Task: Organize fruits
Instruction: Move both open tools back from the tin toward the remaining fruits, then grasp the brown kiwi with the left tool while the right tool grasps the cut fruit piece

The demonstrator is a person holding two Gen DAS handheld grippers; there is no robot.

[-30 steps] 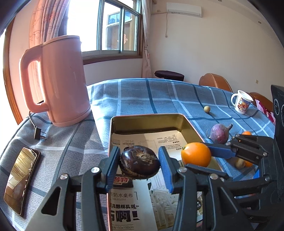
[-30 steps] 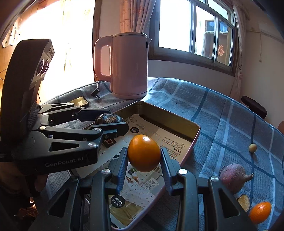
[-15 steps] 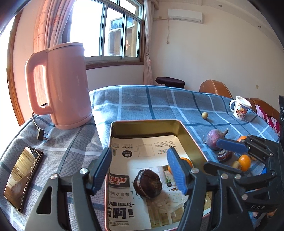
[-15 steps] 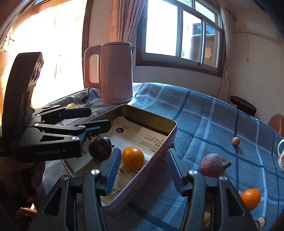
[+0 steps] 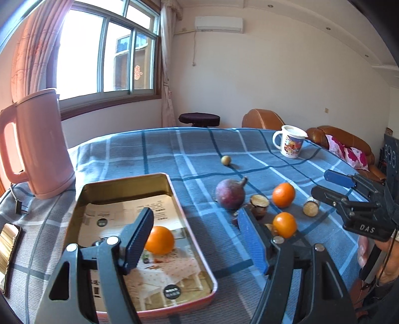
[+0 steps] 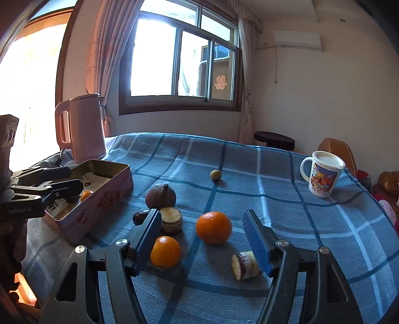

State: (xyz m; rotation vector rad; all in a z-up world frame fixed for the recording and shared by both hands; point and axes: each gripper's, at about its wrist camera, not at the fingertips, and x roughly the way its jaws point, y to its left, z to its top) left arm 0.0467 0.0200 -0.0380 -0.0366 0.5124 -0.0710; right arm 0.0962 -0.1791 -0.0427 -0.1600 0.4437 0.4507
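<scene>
While both tools open, fruits (image 6: 213, 227) beside tin's rim (image 5: 175, 199)

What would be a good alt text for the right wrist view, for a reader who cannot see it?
The right gripper, jaws opening and empty, points over two oranges and cut fruit pieces on a blue checked tablecloth. At left, the left gripper reaches over a pink tin holding another orange.

A domestic living room. The setting was marked by a curtained window (image 6: 183, 67), a wall-mounted air conditioner (image 5: 218, 24), a brown leather sofa (image 5: 341, 139) with a floral cushion (image 5: 349, 154), and a checked cloth (image 6: 249, 174) covering the surface, with a pink electric kettle (image 6: 83, 127) and a printed mug (image 6: 323, 177).
</scene>
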